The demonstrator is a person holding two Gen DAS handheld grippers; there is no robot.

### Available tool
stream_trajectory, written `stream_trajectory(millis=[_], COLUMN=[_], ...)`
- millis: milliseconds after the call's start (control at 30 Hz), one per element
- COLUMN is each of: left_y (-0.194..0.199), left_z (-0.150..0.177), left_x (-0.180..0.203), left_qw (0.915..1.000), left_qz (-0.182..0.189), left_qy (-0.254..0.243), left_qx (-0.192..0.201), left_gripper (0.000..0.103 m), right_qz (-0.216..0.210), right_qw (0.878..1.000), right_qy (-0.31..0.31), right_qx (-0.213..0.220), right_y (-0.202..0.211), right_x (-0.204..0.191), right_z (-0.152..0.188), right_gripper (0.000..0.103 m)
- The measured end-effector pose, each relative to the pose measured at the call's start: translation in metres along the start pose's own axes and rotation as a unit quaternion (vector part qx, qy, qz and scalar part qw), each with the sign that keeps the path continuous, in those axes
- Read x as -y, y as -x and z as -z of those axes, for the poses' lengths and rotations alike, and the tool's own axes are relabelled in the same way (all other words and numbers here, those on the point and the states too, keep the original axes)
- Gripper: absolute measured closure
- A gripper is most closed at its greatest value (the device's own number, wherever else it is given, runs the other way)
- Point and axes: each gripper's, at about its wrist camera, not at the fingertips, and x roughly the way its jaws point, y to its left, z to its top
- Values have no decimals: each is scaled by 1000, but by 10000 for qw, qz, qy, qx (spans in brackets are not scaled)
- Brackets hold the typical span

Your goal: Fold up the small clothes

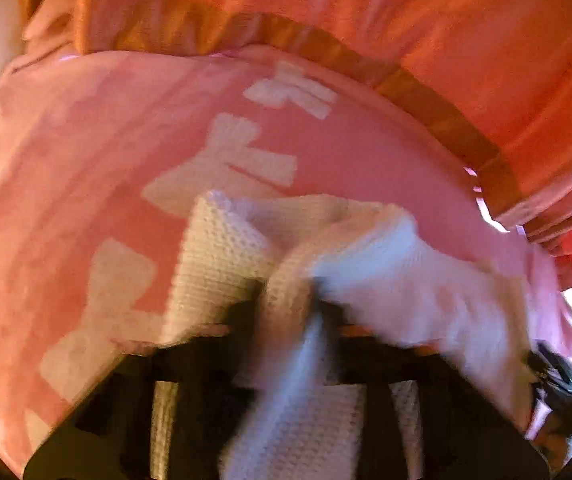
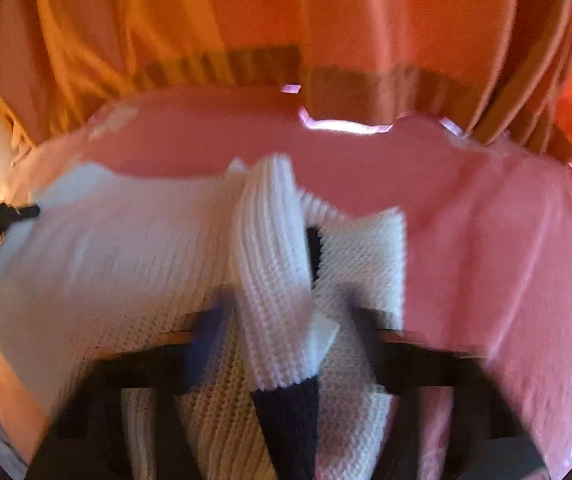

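A small white knit garment (image 1: pixel 385 264) lies bunched on a pink blanket (image 1: pixel 86 184). My left gripper (image 1: pixel 286 300) is shut on a fold of the white knit, which hangs down between its fingers. In the right wrist view the same white knit garment (image 2: pixel 126 248) has a dark navy trim (image 2: pixel 289 420). My right gripper (image 2: pixel 274 280) is shut on a ribbed strip of it, pinched upright between the fingers. The left gripper's black tip (image 2: pixel 2 216) shows at the far left edge of the garment. Both views are blurred.
The pink blanket (image 2: pixel 485 240) has pale blocky patterns (image 1: pixel 242 160) and covers the surface. Orange curtains (image 1: pixel 405 20) with a brown band (image 2: pixel 246 60) hang close behind. Bright light shows at the blanket's far edge (image 2: pixel 345 126).
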Motion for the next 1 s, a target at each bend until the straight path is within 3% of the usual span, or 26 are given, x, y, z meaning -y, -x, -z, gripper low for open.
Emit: stream_trajectory(millis=[67, 167, 200, 233, 267, 333, 367, 400, 467, 533, 633, 700, 733, 767, 867, 933, 1000], left_y=[27, 73, 80, 82, 72, 36, 14, 6, 14, 28, 37, 35, 33, 32, 23, 15, 6], left_z=[0, -1, -1, -1, -1, -1, 2, 5, 8, 7, 9, 9, 10, 11, 13, 15, 17], left_x=[7, 19, 18, 16, 10, 1, -3, -6, -6, -3, 2, 8, 11, 12, 18, 19, 18], left_qw=[9988, 9916, 9890, 9873, 9865, 9911, 9915, 9917, 9938, 9924, 9866, 9841, 9832, 9832, 9818, 9806, 9807], left_qz=[112, -13, -134, -333, -721, -986, -1213, -1246, -1051, -1069, -1311, -1428, -1476, -1464, -1520, -1604, -1636], left_qy=[-30, -319, -320, -307, -300, -406, -353, -290, -229, -301, -446, -673, -725, -766, -968, -1020, -1019], left_qx=[483, 1255, 1437, 1524, 1443, 796, 311, 127, 266, 534, 863, 816, 790, 773, 605, 485, 321], left_gripper=[95, 95, 95, 95, 94, 90, 90, 91, 88, 65, 57, 57, 57, 57, 56, 51, 51], right_qz=[-405, -1243, -1201, -1011, -770, -440, -459, -410, -375, -432, -279, -84, -119, -204, -276, -274, -387], right_qw=[9981, 9846, 9844, 9883, 9915, 9903, 9901, 9909, 9924, 9924, 9947, 9957, 9955, 9948, 9917, 9877, 9849], right_qy=[-422, -872, -928, -956, -1001, -1220, -1245, -1222, -1148, -1153, -965, -835, -879, -962, -1253, -1487, -1614], right_qx=[208, 871, 884, 628, 302, -493, -446, -384, -229, -48, -214, -380, -334, -282, -94, -399, -488], right_y=[14, 56, 58, 47, 31, -9, -11, -8, 8, 17, 4, -8, -7, -2, 8, -3, -5], right_x=[11, 30, 38, 45, 51, 62, 63, 62, 57, 52, 43, 41, 41, 43, 57, 69, 73], right_z=[-5, -15, -16, -15, -12, 2, 5, 3, -3, -6, -9, -8, -13, -17, -24, -21, -16], right_gripper=[91, 91, 91, 90, 88, 83, 83, 82, 77, 63, 58, 67, 86, 95, 93, 84, 85])
